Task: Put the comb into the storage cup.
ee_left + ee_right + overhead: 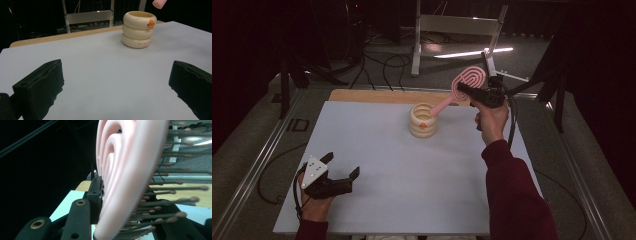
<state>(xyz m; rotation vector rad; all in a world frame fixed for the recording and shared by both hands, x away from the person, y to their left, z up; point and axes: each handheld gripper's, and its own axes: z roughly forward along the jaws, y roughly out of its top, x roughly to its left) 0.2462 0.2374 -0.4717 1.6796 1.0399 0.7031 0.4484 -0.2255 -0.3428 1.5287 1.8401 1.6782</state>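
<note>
A pink hairbrush (464, 84) is held in the air by its head, with my right gripper (472, 92) shut on it; its handle slants down over the rim of a cream ribbed cup (422, 120). Close up in the right gripper view, the pink brush head (127, 170) and its bristles sit between the jaws. The cream cup (139, 29) has a small orange mark on its side and stands at the table's far middle; the brush's handle tip (159, 3) hangs just above it. My left gripper (343, 167) rests open near the front left corner, nothing between its fingers (40, 87).
The white table top (377, 165) lies over a wooden board (367, 95) that shows at the far edge. Beyond the table stand a white frame (452, 30) and cables (382, 62) on the floor.
</note>
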